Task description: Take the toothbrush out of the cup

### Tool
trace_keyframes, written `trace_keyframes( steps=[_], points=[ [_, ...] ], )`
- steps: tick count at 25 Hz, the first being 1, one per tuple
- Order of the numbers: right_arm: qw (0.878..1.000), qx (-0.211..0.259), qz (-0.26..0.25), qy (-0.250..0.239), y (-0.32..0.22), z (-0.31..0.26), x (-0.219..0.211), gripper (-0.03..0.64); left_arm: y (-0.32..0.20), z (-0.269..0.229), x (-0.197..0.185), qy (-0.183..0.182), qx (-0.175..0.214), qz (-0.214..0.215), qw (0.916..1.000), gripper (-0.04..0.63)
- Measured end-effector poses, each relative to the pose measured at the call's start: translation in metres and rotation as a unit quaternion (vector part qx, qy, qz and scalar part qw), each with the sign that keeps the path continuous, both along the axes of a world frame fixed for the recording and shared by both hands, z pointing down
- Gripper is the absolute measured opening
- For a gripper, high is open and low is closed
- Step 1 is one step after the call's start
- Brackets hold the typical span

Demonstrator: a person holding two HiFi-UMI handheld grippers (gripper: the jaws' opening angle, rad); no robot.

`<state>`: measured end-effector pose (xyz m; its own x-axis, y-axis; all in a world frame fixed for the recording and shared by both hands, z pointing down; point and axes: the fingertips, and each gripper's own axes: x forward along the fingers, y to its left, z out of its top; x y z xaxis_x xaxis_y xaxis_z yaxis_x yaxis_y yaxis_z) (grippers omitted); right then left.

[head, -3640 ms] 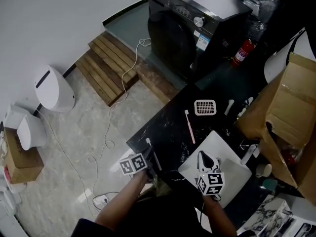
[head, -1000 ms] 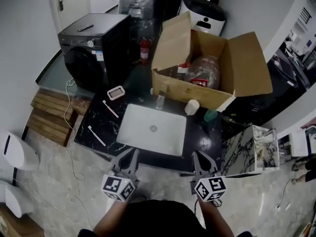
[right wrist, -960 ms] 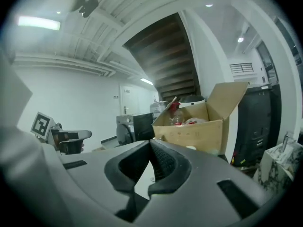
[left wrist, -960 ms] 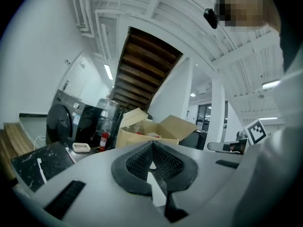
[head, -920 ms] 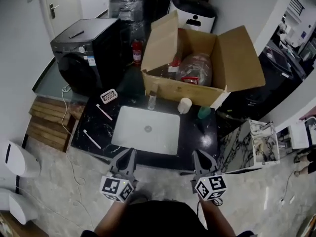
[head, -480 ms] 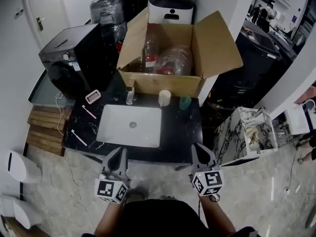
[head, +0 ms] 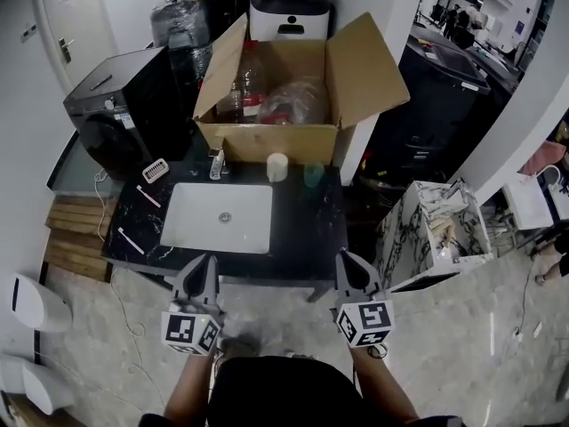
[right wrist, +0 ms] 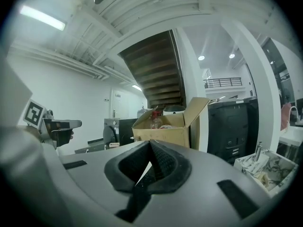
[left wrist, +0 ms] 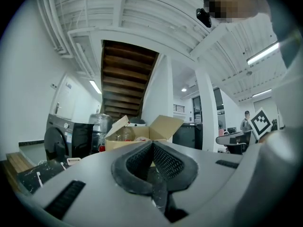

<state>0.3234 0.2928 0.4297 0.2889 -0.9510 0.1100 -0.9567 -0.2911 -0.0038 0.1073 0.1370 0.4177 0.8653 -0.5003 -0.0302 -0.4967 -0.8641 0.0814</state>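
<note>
Left gripper (head: pixel 202 265) and right gripper (head: pixel 347 261): jaws closed, empty, short of the counter (head: pixel 307 231). Sink (head: pixel 218 217) at 12 o'clock. Near toothbrush (head: pixel 131 240) and far toothbrush (head: pixel 148 197) lie flat at 10. Beyond the sink: white cup (head: pixel 277 167), green cup (head: pixel 313 175), cardboard box (head: pixel 267 139).

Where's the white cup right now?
In the head view, the white cylindrical cup stands on the black counter just beyond the white sink, left of a green cup.
</note>
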Motion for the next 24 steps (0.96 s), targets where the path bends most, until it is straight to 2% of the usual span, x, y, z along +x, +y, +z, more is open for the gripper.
trace_keyframes(
  steps=[11, 24],
  points=[
    [1.0, 0.002, 0.002, 0.004, 0.028, 0.004, -0.017, 0.011, 0.028, 0.008, -0.004, -0.01, -0.011, 0.007, 0.9999, 0.025],
    [0.999, 0.003, -0.038, 0.004, -0.009, 0.005, -0.06, 0.011, 0.013, 0.004, -0.055, -0.013, -0.01, -0.03, 0.9994, 0.025]
  ],
)
